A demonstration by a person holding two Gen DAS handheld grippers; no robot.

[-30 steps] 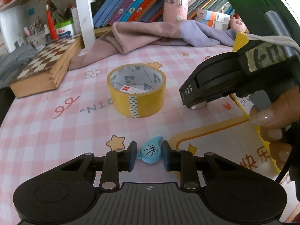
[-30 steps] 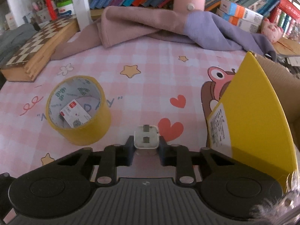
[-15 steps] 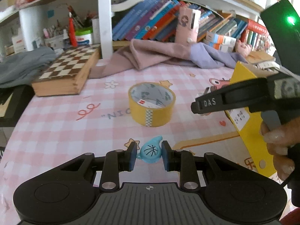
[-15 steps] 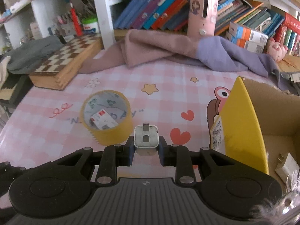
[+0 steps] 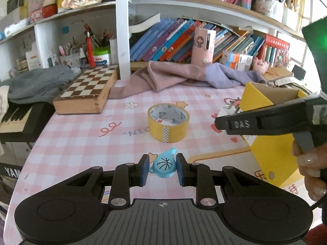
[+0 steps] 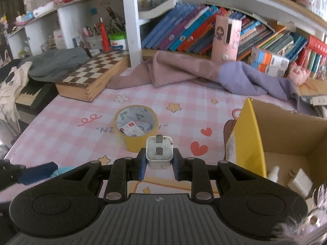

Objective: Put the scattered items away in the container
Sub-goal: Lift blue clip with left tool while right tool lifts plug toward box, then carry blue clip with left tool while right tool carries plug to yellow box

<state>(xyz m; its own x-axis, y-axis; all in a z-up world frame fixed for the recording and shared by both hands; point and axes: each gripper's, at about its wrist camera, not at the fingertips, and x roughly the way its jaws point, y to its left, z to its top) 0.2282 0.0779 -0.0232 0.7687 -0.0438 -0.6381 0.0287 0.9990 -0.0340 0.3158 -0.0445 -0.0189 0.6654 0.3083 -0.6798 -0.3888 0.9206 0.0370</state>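
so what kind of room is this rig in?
Most likely a home study or child's bedroom desk. Signs: shelves packed with leaning books, a pink checked cartoon tablecloth, a folding wooden chessboard, and a keyboard instrument at the table's edge.

A: What is seen on the pink checked cloth-covered counter (image 6: 67, 134)?

B: A glossy yellow plastic tape roll (image 5: 168, 122) and a smooth light-blue plastic whistle (image 5: 164, 166) are seen.

A: And the box?

B: Matt brown cardboard is shown inside the yellow-faced cardboard box (image 6: 290, 134); a smooth white plastic charger plug (image 6: 159, 152) with metal prongs is noted.
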